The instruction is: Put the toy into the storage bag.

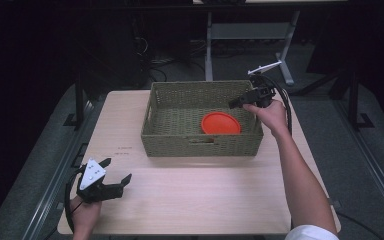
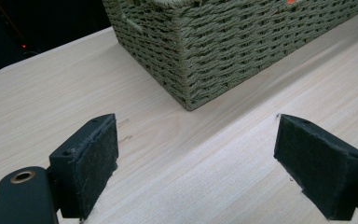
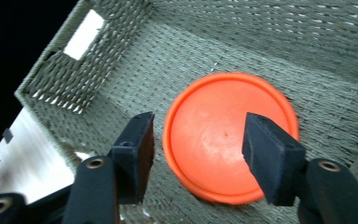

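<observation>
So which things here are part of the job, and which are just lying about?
In the job:
orange plate, lying in the basket
woven basket
right gripper, open above the plate

Lying about:
left gripper, open, idle over the table
white desk frame behind the table

A pale wooden surface fills the middle of the high view, rounded at its corners. Beyond its far edge a grey metal stand rises from the dark floor, with black cables lying near it.
</observation>
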A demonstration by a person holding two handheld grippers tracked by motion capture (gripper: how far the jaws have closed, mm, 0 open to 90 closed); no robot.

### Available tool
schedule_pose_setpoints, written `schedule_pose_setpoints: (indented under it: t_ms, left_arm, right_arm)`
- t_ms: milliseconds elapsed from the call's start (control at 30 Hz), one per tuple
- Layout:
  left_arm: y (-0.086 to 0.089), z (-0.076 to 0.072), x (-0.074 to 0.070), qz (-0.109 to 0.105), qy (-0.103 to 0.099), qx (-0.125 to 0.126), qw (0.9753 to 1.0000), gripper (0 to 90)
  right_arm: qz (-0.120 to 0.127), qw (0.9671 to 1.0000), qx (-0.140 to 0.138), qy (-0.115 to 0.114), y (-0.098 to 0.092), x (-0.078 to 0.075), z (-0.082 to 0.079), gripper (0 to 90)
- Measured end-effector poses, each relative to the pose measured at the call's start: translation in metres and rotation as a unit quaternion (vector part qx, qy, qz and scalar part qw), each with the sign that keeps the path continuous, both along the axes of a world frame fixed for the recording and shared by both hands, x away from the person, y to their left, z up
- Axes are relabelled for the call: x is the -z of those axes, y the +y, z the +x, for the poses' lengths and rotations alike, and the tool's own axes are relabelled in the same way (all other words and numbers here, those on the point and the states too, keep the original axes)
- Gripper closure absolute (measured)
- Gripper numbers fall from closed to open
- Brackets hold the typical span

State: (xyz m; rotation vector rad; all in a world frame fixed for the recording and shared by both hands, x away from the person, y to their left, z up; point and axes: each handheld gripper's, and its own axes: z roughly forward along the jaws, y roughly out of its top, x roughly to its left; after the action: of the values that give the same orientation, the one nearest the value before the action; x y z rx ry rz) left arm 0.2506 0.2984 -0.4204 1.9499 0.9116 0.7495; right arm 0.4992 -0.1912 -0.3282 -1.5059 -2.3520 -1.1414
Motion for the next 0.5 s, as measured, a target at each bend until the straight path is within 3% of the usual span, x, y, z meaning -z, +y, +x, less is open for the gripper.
schedule_pose_setpoints:
  t_ms: [500]
  left_arm:
    - [-0.001, 0.0, 0.0, -0.003, -0.002, -0.001, 1.0, 13.0]
  right_arm:
    - [0.022, 0.9988, -0.041, -0.015, 0.0, -0.016, -0.022, 33.9]
